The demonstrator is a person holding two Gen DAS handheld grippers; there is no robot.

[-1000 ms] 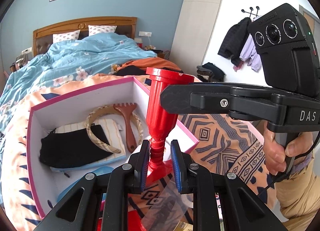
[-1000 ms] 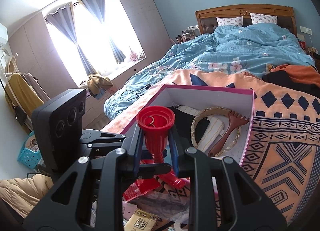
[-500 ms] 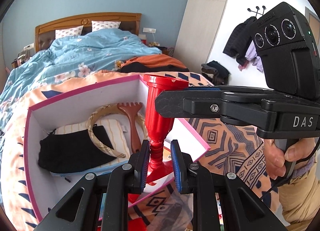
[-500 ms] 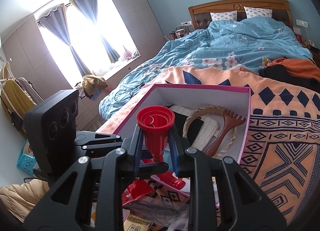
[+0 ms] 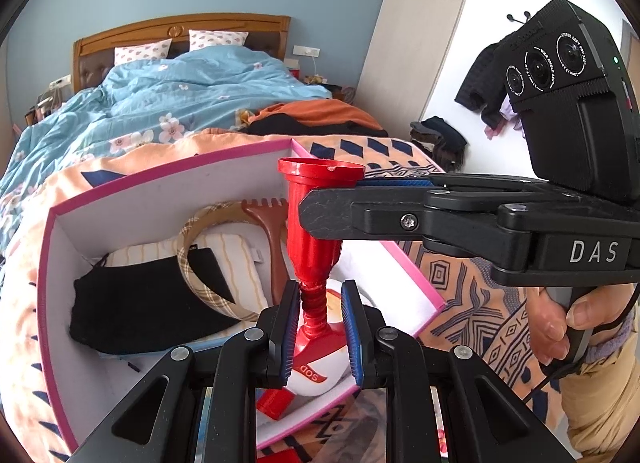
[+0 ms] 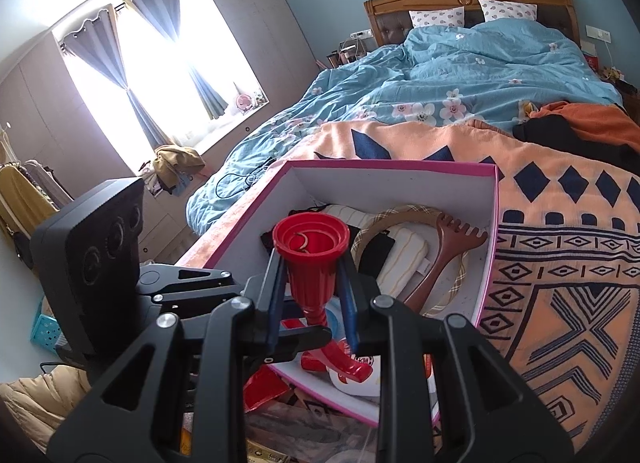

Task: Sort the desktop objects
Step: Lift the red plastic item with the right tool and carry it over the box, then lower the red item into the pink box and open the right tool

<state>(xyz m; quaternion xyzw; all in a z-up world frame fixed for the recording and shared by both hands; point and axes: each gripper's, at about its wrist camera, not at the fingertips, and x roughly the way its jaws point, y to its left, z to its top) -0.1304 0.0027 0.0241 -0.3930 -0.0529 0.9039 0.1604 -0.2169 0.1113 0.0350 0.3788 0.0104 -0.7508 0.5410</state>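
Observation:
A red goblet-shaped holder (image 5: 314, 231) stands upright over the near end of a pink-edged white box (image 5: 160, 179). My right gripper (image 6: 311, 303) is shut on its flared upper body. My left gripper (image 5: 320, 327) straddles its thin ribbed stem with a gap on each side, so it is open. The holder also shows in the right wrist view (image 6: 310, 259), seen from above. The box (image 6: 490, 231) holds a black cloth (image 5: 140, 303), a striped cloth, a plaid headband (image 5: 192, 231) and a brown wooden scratcher (image 6: 444, 259).
The box lies on an orange patterned blanket (image 6: 560, 263) on a bed with a blue duvet (image 6: 460, 75). A white and red item (image 5: 320, 375) lies under the holder's foot. Packets and red items litter the near edge (image 6: 272, 387).
Both grippers carried the red holder forward, from just outside the box's near corner to above its inside. The left gripper's fingers have opened slightly around the stem.

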